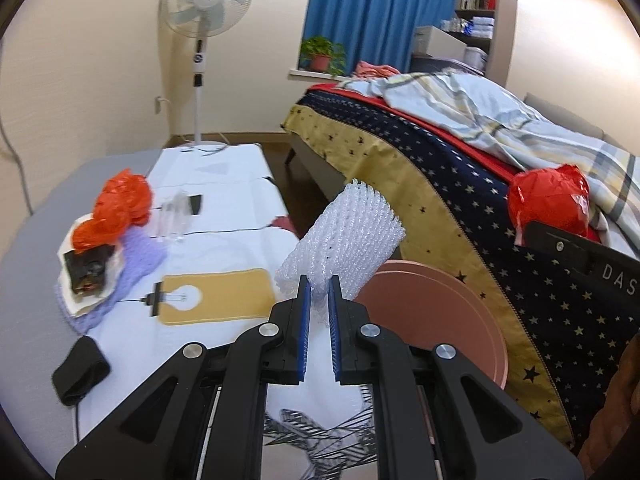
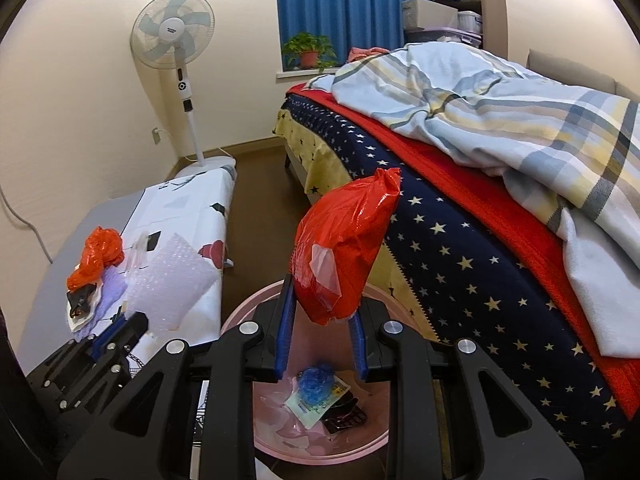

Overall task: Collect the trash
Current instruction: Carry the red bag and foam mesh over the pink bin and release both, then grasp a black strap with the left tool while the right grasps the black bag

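My right tool [image 2: 320, 316] grips a red bag [image 2: 342, 248] directly above the pink bin [image 2: 248, 320]; advise releasing only once centred. My left tool [image 1: 319, 300] pinches white foam netting [image 1: 344, 236] just beside the bin. More trash [image 1: 116, 216] remains on the surface [image 1: 224, 248] beyond.

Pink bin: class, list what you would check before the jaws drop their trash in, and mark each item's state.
1. Right gripper holds the red bag: ok.
2. Red bag is above the pink bin: ok.
3. Left gripper holds the foam net: ok.
4. Foam net is above the bin: not ok; it hangs beside the rim, over the table.
5. Room left in the bin: ok.
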The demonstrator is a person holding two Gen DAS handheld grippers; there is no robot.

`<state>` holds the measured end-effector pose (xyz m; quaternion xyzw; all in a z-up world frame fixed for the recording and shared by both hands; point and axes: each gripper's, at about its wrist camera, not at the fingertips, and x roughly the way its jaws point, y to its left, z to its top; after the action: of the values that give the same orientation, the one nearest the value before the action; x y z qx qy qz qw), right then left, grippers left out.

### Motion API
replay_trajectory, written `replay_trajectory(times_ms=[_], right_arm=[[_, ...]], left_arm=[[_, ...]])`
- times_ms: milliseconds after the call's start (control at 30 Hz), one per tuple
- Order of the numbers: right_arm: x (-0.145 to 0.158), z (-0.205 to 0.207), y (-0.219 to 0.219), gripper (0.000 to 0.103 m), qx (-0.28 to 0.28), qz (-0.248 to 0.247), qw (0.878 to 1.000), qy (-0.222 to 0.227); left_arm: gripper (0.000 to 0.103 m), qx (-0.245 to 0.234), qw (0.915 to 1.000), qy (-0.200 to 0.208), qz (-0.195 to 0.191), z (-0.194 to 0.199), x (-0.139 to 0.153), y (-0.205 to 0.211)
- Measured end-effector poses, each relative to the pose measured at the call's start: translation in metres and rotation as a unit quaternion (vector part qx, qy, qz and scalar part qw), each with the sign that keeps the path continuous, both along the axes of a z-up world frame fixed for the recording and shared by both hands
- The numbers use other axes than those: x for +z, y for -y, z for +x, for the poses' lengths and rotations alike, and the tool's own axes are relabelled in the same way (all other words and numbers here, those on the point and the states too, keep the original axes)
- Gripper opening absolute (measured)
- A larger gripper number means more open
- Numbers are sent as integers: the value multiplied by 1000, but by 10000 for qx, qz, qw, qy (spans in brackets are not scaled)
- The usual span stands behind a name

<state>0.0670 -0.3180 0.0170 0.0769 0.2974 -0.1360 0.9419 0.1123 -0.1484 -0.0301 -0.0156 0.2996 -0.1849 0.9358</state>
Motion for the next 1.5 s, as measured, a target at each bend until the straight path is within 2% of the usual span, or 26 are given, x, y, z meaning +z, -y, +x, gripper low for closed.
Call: replay_trajectory(times_ms=[333, 867, 900, 933, 967, 1000, 1033, 1500], right_arm=[[-9, 2, 11, 25, -160, 73, 9997, -159], [-9, 0, 16, 26, -247, 61, 9995, -193], [-9, 0, 16, 27, -243, 71, 9995, -206], [-10, 0, 17, 28, -238, 83, 9994, -230], [-11, 1, 17, 31, -252, 85, 9993, -253], [-11, 1, 17, 44, -288, 80, 9991, -289], [-11, 1, 18, 50, -320, 84, 9990, -287], [-4, -8, 6, 50, -111, 197, 9997, -21]], left_arm=[[9, -300, 9993, -203, 59, 4, -13, 21], [9, -592, 9979, -252, 13, 7, -15, 43], [10, -618, 9977, -277, 9, 8, -16, 44], [17, -628, 9976, -305, 16, 8, -17, 45], [29, -619, 9975, -344, 31, 9, -18, 45], [33, -604, 9975, -366, 24, 9, -19, 44], [33, -594, 9975, -379, 4, 10, -19, 43], [33, -309, 9993, -141, 129, -10, -4, 8]])
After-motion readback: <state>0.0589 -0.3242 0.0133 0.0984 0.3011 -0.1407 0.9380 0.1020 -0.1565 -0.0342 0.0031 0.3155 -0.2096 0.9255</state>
